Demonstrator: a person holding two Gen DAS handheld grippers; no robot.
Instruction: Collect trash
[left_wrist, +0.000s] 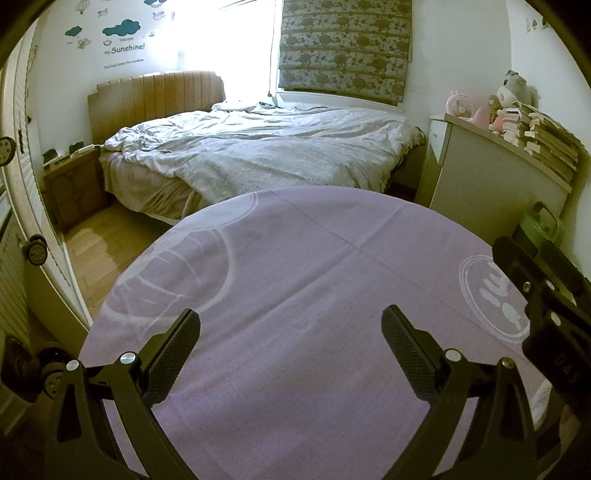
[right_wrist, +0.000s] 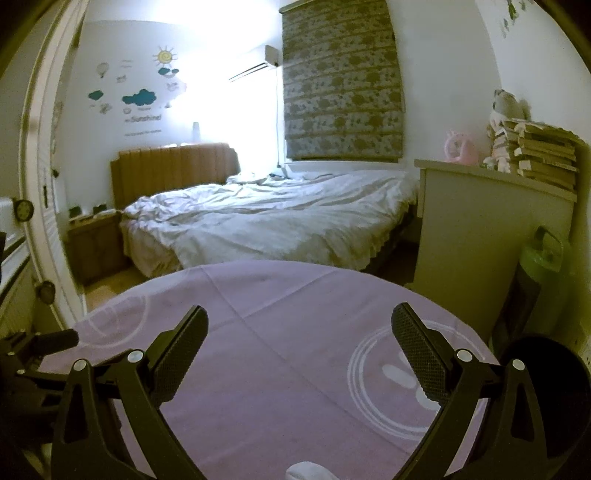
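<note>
My left gripper (left_wrist: 290, 325) is open and empty above a round table with a purple cloth (left_wrist: 295, 266). My right gripper (right_wrist: 299, 321) is open and empty above the same cloth (right_wrist: 280, 306). A small white crumpled object (right_wrist: 304, 470), possibly trash, peeks in at the bottom edge of the right wrist view, below the right gripper. A dark round bin (right_wrist: 550, 391) stands at the table's right side. The right gripper shows at the right edge of the left wrist view (left_wrist: 543, 291); the left gripper shows at the left edge of the right wrist view (right_wrist: 33, 354).
An unmade bed (left_wrist: 258, 147) lies beyond the table. A white cabinet (left_wrist: 491, 177) with stacked books and toys stands at the right. A green container (left_wrist: 543, 225) sits by the cabinet. A wooden nightstand (left_wrist: 74, 184) and a white door (left_wrist: 40, 206) are at the left.
</note>
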